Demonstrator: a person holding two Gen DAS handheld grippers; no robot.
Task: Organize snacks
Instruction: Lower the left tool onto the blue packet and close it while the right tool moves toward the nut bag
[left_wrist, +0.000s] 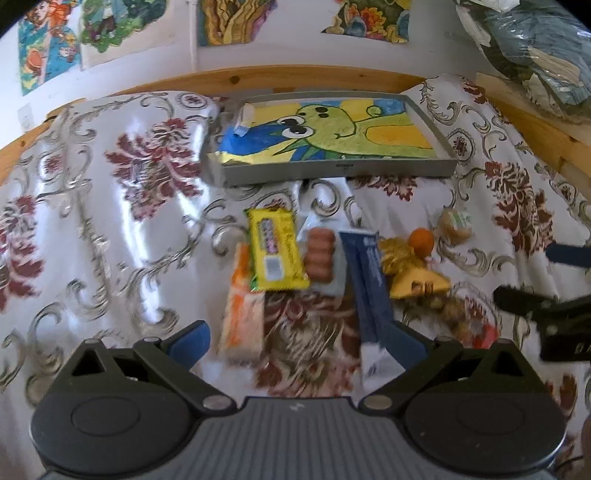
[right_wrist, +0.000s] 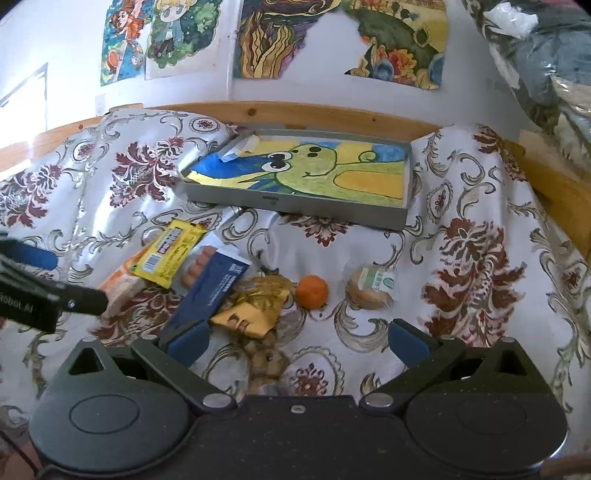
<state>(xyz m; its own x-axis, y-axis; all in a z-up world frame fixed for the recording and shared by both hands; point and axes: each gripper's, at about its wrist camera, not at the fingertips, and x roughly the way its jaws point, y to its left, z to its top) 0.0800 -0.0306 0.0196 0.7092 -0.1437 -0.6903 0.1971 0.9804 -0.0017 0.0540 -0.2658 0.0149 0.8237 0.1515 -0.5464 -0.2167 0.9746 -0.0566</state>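
Snack lot, lying left to right on the floral cloth-covered table (right_wrist: 461, 206), in front of the shallow grey tray with a cartoon-painted floor (right_wrist: 402, 218):
- orange-and-white wrapper (left_wrist: 242, 314);
- yellow foil bar (left_wrist: 275, 254), overlapping it;
- clear pack of sausages (left_wrist: 320, 254);
- long navy pouch (left_wrist: 369, 288);
- gold crinkly bag (right_wrist: 255, 306);
- small orange fruit (right_wrist: 312, 291), likely rolling if nudged;
- round wrapped bun (right_wrist: 371, 288).

Left gripper (left_wrist: 295, 341) is hovering wide, empty. Right gripper (right_wrist: 297, 341) likewise. Overlapping packs are risking a double pick or a slip.
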